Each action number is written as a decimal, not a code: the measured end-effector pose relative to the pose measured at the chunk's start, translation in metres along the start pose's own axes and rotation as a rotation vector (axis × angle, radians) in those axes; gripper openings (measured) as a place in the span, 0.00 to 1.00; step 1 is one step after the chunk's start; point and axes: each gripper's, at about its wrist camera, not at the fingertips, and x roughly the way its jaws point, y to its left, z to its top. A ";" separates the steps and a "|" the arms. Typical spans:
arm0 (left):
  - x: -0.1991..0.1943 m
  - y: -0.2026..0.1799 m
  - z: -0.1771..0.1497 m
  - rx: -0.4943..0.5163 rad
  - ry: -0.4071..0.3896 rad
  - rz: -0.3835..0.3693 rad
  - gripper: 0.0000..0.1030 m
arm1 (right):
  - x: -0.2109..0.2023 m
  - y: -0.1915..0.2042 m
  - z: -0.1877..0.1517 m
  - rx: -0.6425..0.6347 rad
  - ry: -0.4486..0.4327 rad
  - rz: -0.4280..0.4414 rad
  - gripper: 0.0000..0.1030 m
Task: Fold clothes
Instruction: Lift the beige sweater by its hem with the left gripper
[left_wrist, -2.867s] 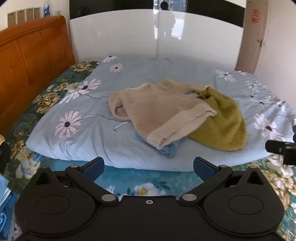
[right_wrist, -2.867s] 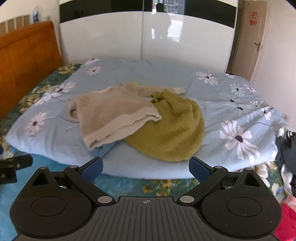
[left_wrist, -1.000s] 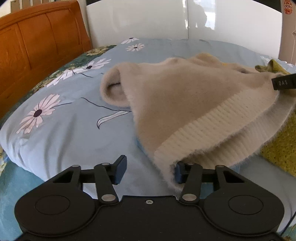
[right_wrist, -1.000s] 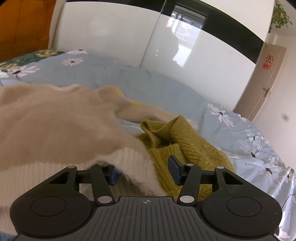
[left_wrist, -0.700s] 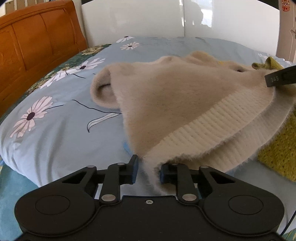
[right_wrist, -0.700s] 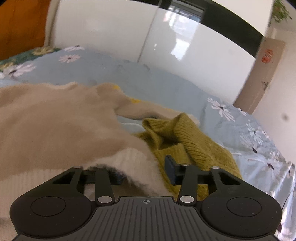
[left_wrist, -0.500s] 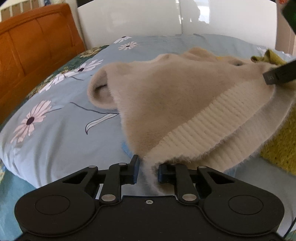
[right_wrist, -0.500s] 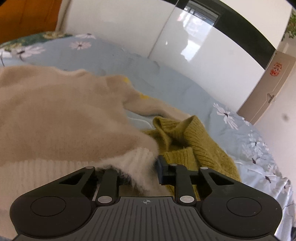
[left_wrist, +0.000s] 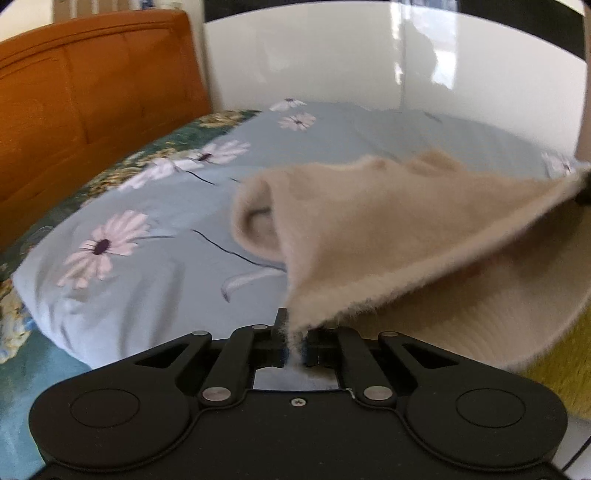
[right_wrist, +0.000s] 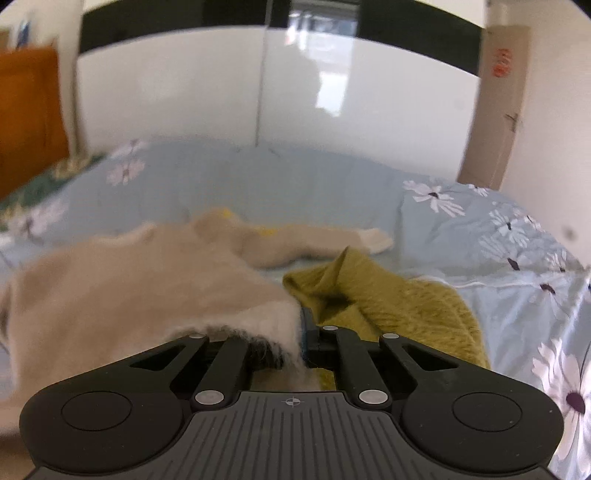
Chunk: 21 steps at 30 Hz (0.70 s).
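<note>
Left hand-held gripper and right hand-held gripper are each pinching the beige sweater's hem; folding is barely starting, olive sweater at 3 o'clock waiting.

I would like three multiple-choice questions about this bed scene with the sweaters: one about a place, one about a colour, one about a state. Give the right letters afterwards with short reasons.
1. Where does the olive-green sweater lie, seen from the right wrist camera?
A. right of the beige sweater
B. on the headboard
C. on the floor

2. What colour are the flower petals on the blue duvet?
A. red
B. pale pink to white
C. black

3. What is the state of the two grippers?
A. both open
B. only the left one is shut
C. both shut on the hem of the beige sweater

Answers:
1 A: the beige sweater fills the left, the green one lies to its right on the duvet.
2 B: the daisies are pale with dark centres.
3 C: the left gripper and the right gripper each pinch the fuzzy hem.
</note>
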 end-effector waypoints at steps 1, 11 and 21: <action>-0.006 0.004 0.003 -0.007 -0.006 0.005 0.05 | -0.006 0.000 0.001 0.009 -0.009 0.002 0.05; -0.086 0.050 0.025 0.013 -0.038 0.006 0.05 | -0.107 -0.001 0.007 0.043 -0.054 0.045 0.05; -0.208 0.100 0.013 0.132 -0.025 -0.079 0.05 | -0.235 -0.011 -0.006 0.027 -0.012 0.037 0.05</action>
